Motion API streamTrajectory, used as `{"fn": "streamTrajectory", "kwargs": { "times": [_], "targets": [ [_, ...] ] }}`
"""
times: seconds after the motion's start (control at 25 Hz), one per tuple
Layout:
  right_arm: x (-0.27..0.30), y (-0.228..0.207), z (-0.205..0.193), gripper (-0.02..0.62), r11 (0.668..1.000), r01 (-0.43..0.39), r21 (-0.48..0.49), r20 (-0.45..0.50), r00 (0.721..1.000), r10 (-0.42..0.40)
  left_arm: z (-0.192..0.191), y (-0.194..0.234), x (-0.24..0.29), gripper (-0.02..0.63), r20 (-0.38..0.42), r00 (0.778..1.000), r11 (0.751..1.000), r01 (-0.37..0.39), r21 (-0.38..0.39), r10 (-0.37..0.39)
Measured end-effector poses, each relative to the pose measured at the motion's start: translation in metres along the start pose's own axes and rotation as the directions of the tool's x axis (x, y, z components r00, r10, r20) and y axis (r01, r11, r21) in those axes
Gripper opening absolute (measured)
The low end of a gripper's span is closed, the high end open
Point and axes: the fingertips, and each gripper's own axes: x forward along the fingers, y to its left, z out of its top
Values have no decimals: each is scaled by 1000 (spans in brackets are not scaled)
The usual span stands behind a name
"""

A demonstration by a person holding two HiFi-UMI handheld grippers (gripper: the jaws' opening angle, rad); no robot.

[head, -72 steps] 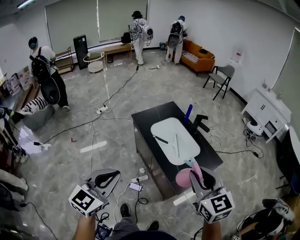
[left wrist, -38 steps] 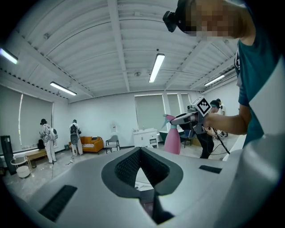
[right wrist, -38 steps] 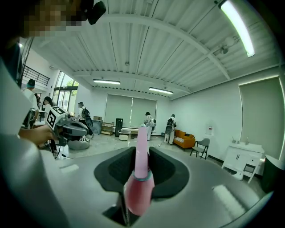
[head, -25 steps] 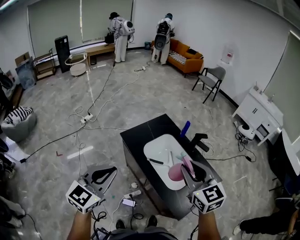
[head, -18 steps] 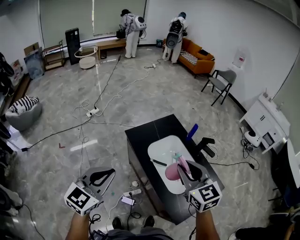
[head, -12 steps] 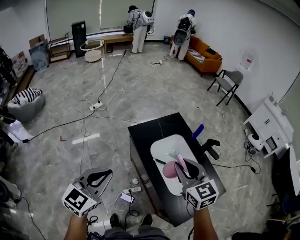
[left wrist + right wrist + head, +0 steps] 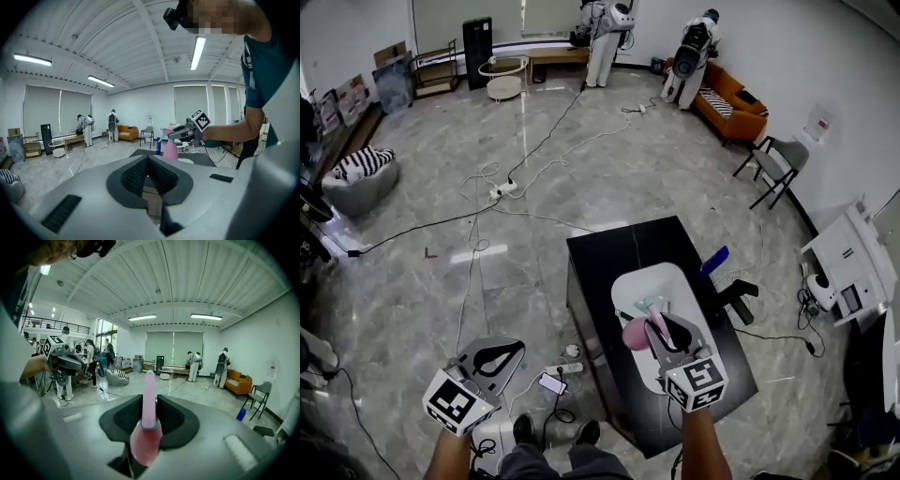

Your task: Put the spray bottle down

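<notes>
A pink spray bottle [image 7: 635,335] is clamped in my right gripper [image 7: 664,336], which is shut on it just above the white mat [image 7: 652,281] on the black table [image 7: 619,253]. In the right gripper view the bottle [image 7: 146,441] fills the gap between the jaws, its long pink nozzle standing up. My left gripper [image 7: 511,352] hangs over the floor to the left of the table, shut and empty. In the left gripper view its pads [image 7: 140,173] meet, and the bottle [image 7: 169,151] shows beyond them.
A black pen [image 7: 625,316] and a pale teal item [image 7: 652,305] lie on the mat. A blue object [image 7: 713,260] and a black device [image 7: 741,292] sit by the table's right edge. Cables, a power strip [image 7: 567,367] and a phone [image 7: 550,382] lie on the floor.
My right gripper has come down with the bottle, from beside the table's near end to low over the white mat. The left gripper has sunk a little and stays shut.
</notes>
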Motion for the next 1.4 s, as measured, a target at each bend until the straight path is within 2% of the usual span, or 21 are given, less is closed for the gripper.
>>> {"fn": "streamTrajectory", "kwargs": {
  "times": [0.56,1.4],
  "targets": [
    [59,5,-63,106,994,-109,-4,-30,994,109,-46,11,21,6,-43,999,998,-33,-53,31],
    [105,10,-129,106,987,-163,7,-85,983,163,-87,23,38,6,-75,997,995,-41,-92,35]
  ]
}}
